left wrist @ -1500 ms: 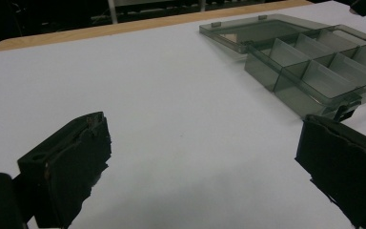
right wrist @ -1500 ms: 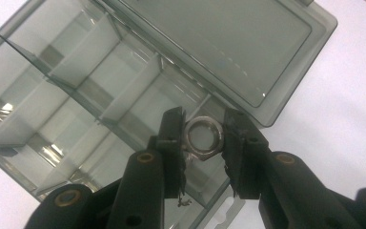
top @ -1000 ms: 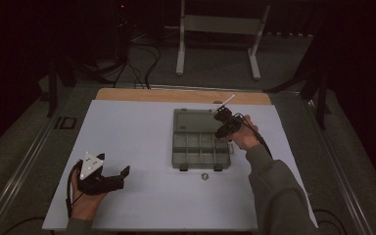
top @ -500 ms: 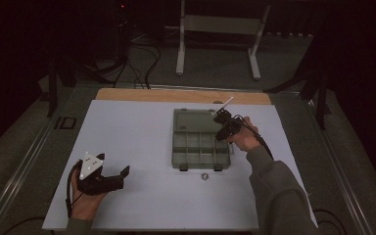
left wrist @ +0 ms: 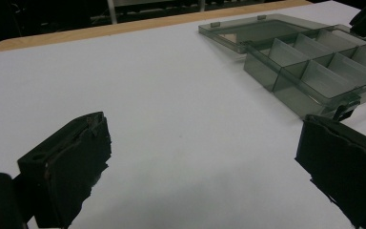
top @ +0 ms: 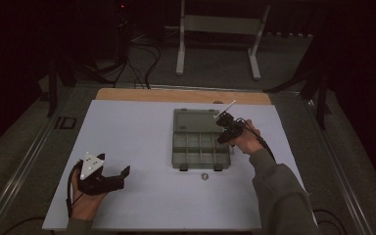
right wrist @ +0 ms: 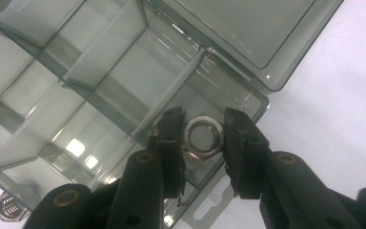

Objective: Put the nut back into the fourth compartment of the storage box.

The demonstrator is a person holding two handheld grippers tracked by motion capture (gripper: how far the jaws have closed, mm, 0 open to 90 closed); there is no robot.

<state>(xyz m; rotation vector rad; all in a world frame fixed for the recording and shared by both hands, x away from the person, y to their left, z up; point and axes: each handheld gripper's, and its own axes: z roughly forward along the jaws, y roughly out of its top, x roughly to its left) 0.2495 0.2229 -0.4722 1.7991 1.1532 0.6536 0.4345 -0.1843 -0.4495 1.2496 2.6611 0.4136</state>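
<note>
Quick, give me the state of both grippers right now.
Left gripper: open, jaws wide apart, nothing between them.
Right gripper: shut on the hex nut, held over the compartment box.

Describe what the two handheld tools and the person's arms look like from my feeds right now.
Both are black two-jaw tools. The left tool carries a grey three-cornered plate with dark dots on top, and a black cable loops at the wrist. Its blocky jaw pads look worn at the edges. The right tool has a white stick-like piece and a black cable, with round brass-ringed holes on its jaw arms. The right arm wears a grey-green long sleeve.
</note>
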